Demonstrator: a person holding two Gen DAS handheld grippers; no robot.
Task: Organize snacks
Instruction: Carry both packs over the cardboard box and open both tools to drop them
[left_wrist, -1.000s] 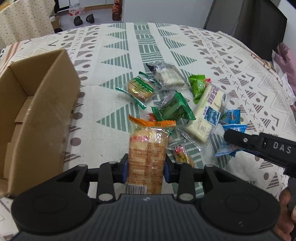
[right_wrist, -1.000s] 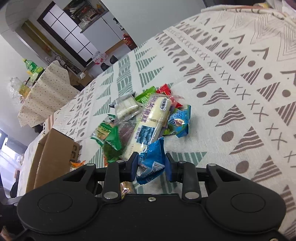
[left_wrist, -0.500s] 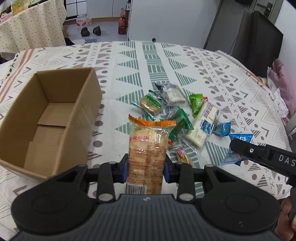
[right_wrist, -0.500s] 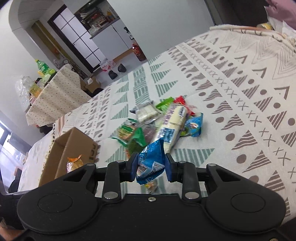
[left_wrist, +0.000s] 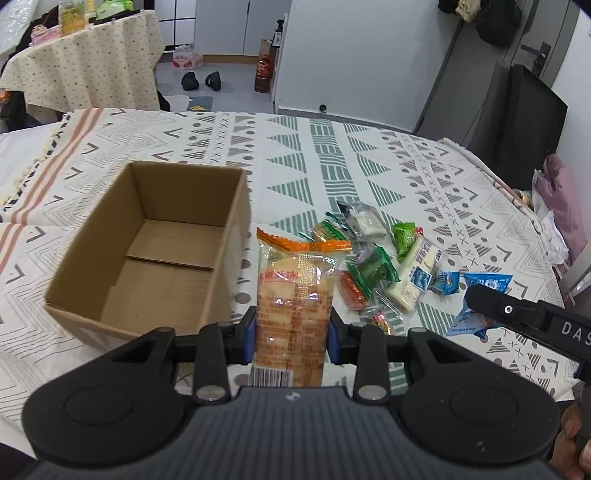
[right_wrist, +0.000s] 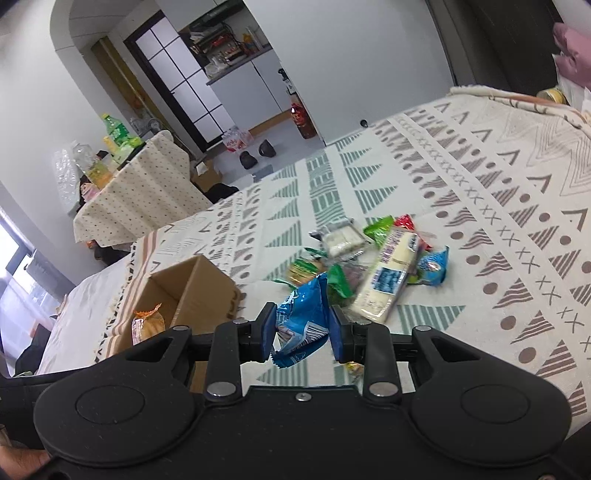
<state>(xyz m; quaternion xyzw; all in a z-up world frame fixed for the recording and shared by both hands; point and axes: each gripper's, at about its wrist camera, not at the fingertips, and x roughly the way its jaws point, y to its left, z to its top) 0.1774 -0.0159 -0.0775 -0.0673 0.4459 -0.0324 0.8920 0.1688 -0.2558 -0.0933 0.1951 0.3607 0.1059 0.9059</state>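
- Holding an orange-topped cracker pack (left_wrist: 295, 295) upright in the left gripper (left_wrist: 291, 338), pinched at its lower end near the barcode; looks light, with crinkly slippery film over brittle contents, so best gripped gently across the flat faces.
- Clamping a blue snack packet (right_wrist: 301, 317) in the right gripper (right_wrist: 301, 330), crumpled between the pads; soft, puffy, probably near weightless.
- Sitting ahead and left of the left gripper, open cardboard box (left_wrist: 155, 254), apparently empty.
- Lying ahead and right on the patterned tablecloth (left_wrist: 332, 155), loose pile of remaining snacks (left_wrist: 384, 258), well apart from the box.
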